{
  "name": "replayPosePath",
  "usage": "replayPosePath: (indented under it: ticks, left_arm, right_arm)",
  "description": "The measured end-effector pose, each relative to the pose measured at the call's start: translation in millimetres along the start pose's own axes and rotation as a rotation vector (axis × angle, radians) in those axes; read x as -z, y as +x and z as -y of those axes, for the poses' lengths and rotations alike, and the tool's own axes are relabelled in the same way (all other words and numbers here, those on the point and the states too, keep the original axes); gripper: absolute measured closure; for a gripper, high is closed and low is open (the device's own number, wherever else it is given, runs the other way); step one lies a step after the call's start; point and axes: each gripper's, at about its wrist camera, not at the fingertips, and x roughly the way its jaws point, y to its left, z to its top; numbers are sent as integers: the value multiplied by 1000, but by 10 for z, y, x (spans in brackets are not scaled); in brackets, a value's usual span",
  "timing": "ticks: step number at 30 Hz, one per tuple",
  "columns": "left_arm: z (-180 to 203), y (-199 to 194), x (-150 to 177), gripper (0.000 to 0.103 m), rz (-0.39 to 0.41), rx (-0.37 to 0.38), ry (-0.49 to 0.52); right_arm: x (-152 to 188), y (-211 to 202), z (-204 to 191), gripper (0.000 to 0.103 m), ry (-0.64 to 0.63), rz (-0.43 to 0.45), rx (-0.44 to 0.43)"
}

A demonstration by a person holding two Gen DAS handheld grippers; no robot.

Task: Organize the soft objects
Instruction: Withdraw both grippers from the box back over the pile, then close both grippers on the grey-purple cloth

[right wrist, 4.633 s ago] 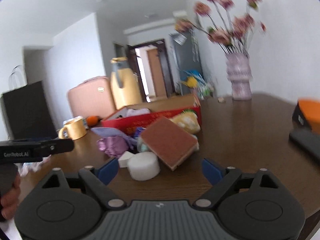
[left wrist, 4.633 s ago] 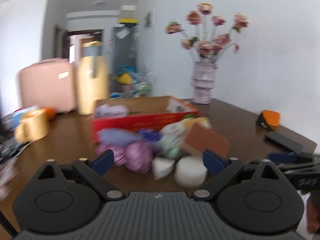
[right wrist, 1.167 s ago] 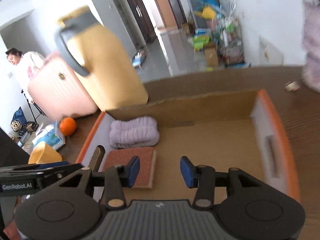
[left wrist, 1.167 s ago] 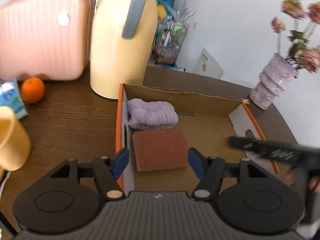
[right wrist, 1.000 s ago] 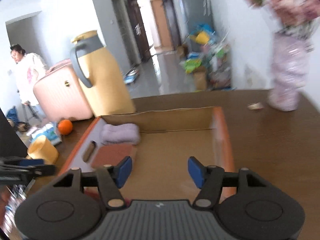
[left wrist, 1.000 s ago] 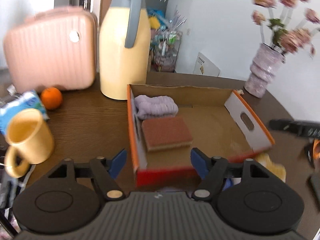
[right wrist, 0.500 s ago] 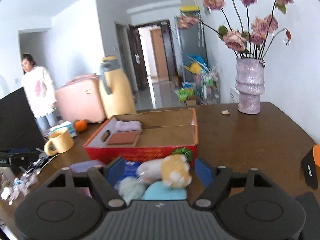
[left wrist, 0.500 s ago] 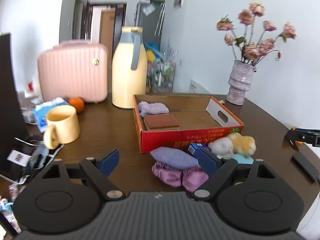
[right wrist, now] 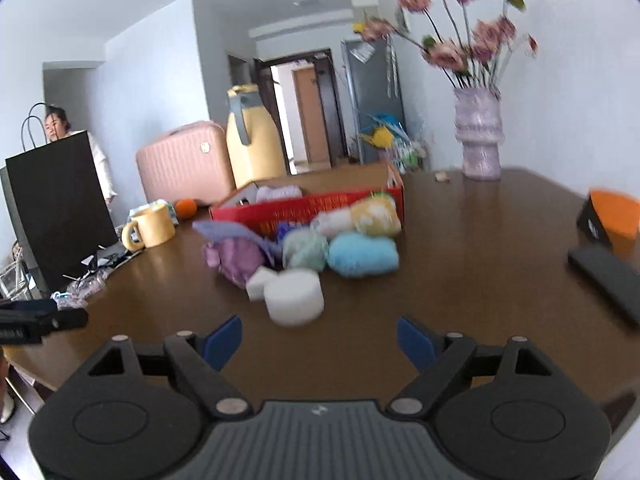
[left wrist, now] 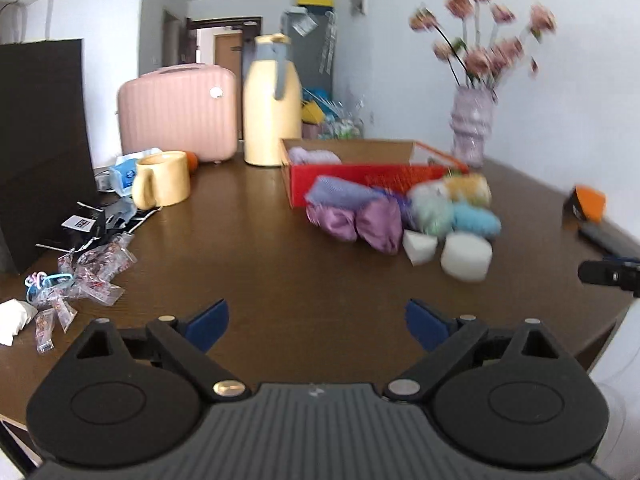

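A red cardboard box [left wrist: 360, 178] [right wrist: 320, 204] stands mid-table with a lilac towel [left wrist: 314, 156] [right wrist: 278, 192] inside. In front of it lies a heap of soft things: a purple pouch [left wrist: 378, 224] [right wrist: 236, 260], a blue plush [left wrist: 476, 218] [right wrist: 362, 254], a yellow plush [right wrist: 374, 210], a white round sponge [left wrist: 466, 256] [right wrist: 294, 296] and a white wedge [left wrist: 418, 244]. My left gripper [left wrist: 316, 322] hangs over bare table short of the heap, jaws opening, nothing between them. My right gripper [right wrist: 320, 338] sits just short of the round sponge, jaws opening, also bare.
A yellow mug [left wrist: 162, 180], wrappers [left wrist: 80, 276] and a black paper bag [left wrist: 40, 140] crowd the left. A yellow jug [left wrist: 272, 100], pink case [left wrist: 178, 112] and flower vase [left wrist: 472, 128] stand behind. An orange-black box [right wrist: 610, 216] and black remote [right wrist: 604, 276] lie right. A person [right wrist: 60, 128] stands far left.
Both grippers pulled back from over the box to the near side of the table and sank, their jaws widening. The brown sponge stayed behind in the box beside the lilac towel.
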Motion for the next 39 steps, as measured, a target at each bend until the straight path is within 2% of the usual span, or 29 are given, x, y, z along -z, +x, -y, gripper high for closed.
replayPosePath:
  ticks: [2,5,7,10,13,17,20,23,26,28,29,30,31,33,36,39]
  left_arm:
    - [27,50,13,6,-8,5,25]
    - [31,148,-21,6,-8,24,8]
    - [30,238,-30,6,-18,33,-3]
    - [11,405,-33,7,-47,60,-21]
    - [-57,622,-150,12,-59,96,-45]
    - [-156,1055,-420,19,-70,141,-50]
    - [-253,1488,-649,24,-112,189,-57]
    - [-423,1874,-840,29,-146,253,-117]
    - [-564,2190,-930,43,-178,308,-178]
    - [-632,2359,-924,71,-207,357,-217]
    - [-663,2437,-902,76,-228,390,-245]
    - [-685,2472,-872,81,-238,410,-267]
    - [-696,2468,-858,83,-236,416,-275]
    - [-718,2381,-831,83,-221,398,-279]
    - [-821,2180,-765,83,-234,382,-345]
    - [-851,1853,-645,73,-219,353,-383]
  right_arm:
    - [39,39,-21,19,-5,-23,-9]
    - [43,98,-75,19,-19,-21,0]
    - [39,166,-136,20,-26,-30,-24]
    - [7,338,-196,30,-40,-60,-46]
    - [-91,566,-226,37,-7,-78,-82]
    - [-289,955,-325,47,24,-90,-127]
    - [-459,1301,-447,51,30,-88,-160]
    - [-601,1616,-559,53,45,-85,-190]
    - [-711,1930,-630,56,70,-98,-185]
    - [-742,2144,-648,60,95,-131,-179]
    - [-738,2226,-653,68,106,-151,-175]
    - [-723,2298,-645,73,127,-167,-183]
    - [-708,2319,-647,74,138,-165,-188]
    - [-705,2299,-657,88,131,-154,-203]
    - [-709,2180,-710,94,103,-166,-255]
    - [-675,1930,-835,95,32,-165,-310]
